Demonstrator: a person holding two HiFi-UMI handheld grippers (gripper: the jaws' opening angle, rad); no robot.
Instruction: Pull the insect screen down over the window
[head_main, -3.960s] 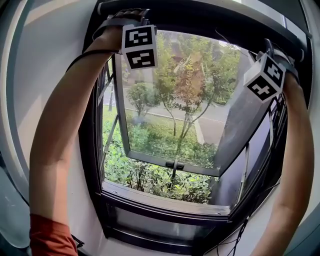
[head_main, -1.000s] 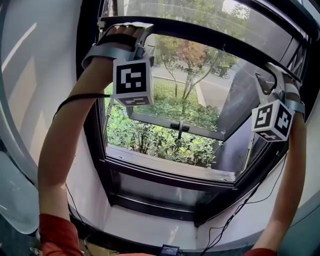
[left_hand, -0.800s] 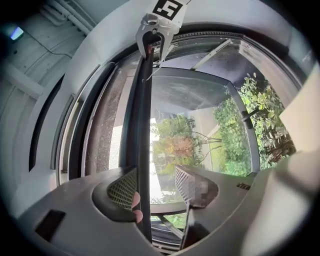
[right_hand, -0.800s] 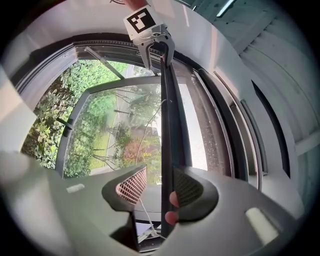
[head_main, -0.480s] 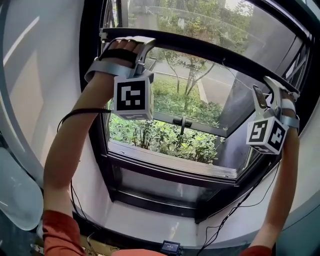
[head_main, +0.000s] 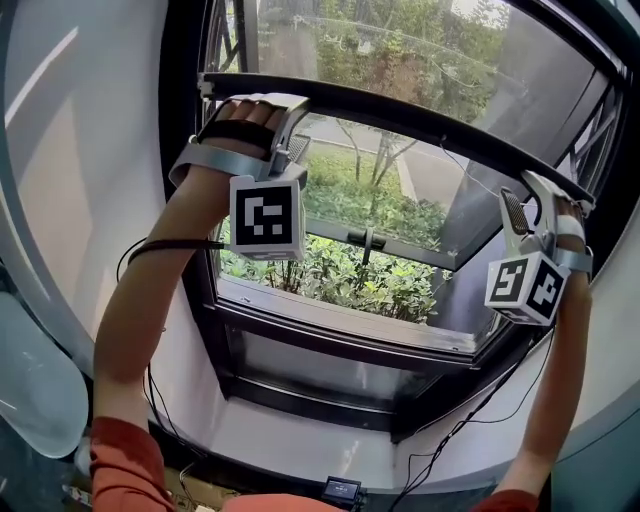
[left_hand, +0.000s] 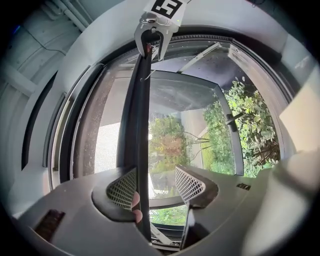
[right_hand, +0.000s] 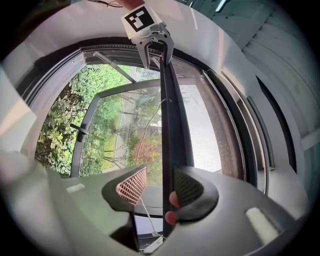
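Across the window (head_main: 320, 338), slim dark screen bar (head_main: 380, 108)

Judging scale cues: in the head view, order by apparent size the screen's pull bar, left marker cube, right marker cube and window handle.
1. pull bar
2. left marker cube, perhaps only nearer the camera
3. right marker cube
4. window handle

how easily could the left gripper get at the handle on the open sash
Probably not yet. The left gripper has its open jaws around the screen's pull bar, and the handle sits beyond and below it. Under the bar the opening looks unscreened, so letting go might free a path.
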